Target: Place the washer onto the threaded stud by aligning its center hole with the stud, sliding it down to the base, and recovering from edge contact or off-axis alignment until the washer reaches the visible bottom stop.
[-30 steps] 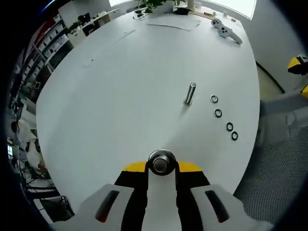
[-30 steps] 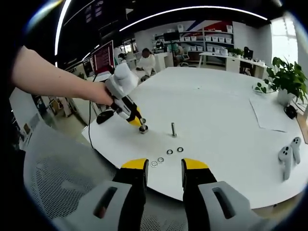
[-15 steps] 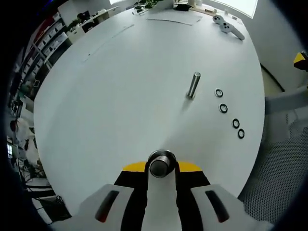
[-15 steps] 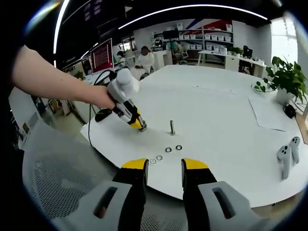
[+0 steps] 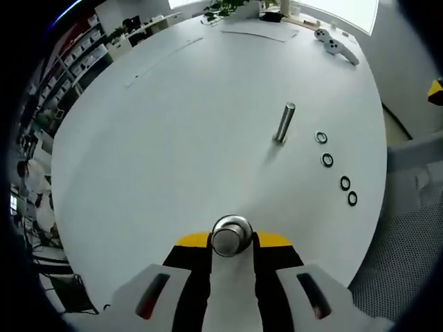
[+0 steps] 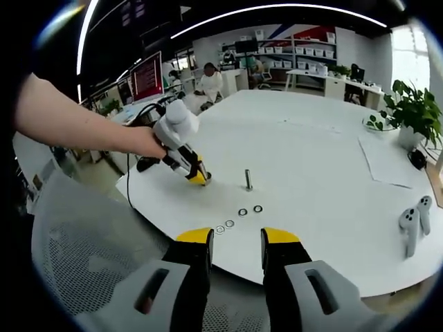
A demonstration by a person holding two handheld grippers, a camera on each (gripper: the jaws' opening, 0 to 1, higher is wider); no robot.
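A steel threaded stud (image 5: 284, 123) stands upright on the white round table (image 5: 173, 138). To its right, several dark washers (image 5: 327, 160) lie in a row toward the table's edge. My left gripper (image 5: 231, 238) is shut on a round shiny metal piece (image 5: 230, 234) low over the table, well short of the stud. In the right gripper view, a hand holds the left gripper (image 6: 199, 178) just left of the stud (image 6: 248, 180), with the washers (image 6: 243, 211) in front. My right gripper (image 6: 235, 242) hangs open off the table's near edge, nothing between its jaws.
White game controllers (image 6: 414, 225) lie at the table's right side. Paper sheets (image 6: 387, 162) and a potted plant (image 6: 412, 114) sit further back. A grey mesh chair (image 6: 90, 256) stands below the table edge. People and shelves are in the background.
The left gripper view has shifted a little, so the stud and washers now sit slightly higher and further off. The left gripper's hold is unchanged. The right gripper has barely moved.
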